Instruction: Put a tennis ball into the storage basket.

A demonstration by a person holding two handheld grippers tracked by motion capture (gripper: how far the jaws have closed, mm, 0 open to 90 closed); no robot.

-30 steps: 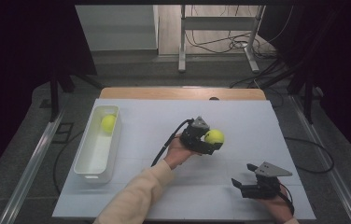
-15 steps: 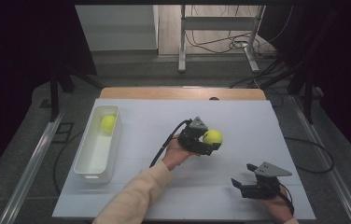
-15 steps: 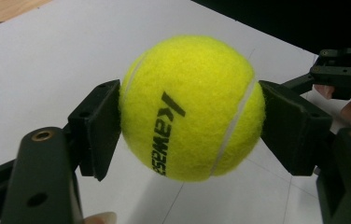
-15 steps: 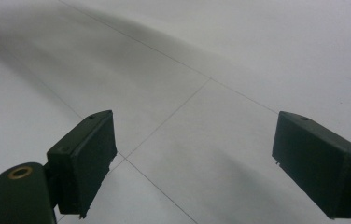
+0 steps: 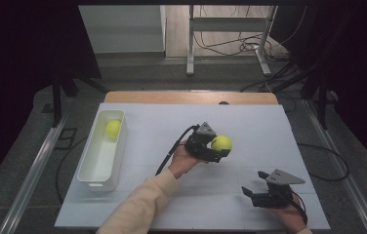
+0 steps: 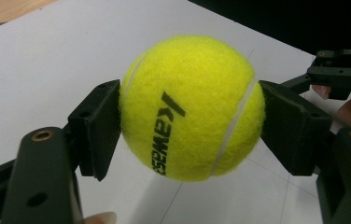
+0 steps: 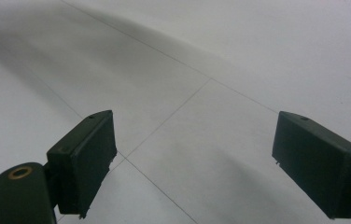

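Observation:
A yellow tennis ball [image 5: 221, 143] [image 6: 190, 107] with black lettering is clamped between the jaws of my left gripper [image 5: 215, 148] [image 6: 190, 121], held just above the middle of the white table [image 5: 162, 126]. A second yellow tennis ball [image 5: 113, 128] lies at the far end of a white rectangular tray [image 5: 96, 175] on the table's left. My right gripper [image 5: 252, 194] [image 7: 194, 163] hovers near the front right of the table, open, with nothing between its pads. Its tip shows at the right edge of the left gripper view as the other gripper [image 6: 341, 74].
The table's wooden far edge [image 5: 186, 97] runs along the back. Metal rails [image 5: 30, 170] flank the table on both sides. Cables and a stand's legs [image 5: 230, 44] lie on the floor beyond.
The left gripper and its ball have shifted very slightly toward the near side. The right gripper has stayed put.

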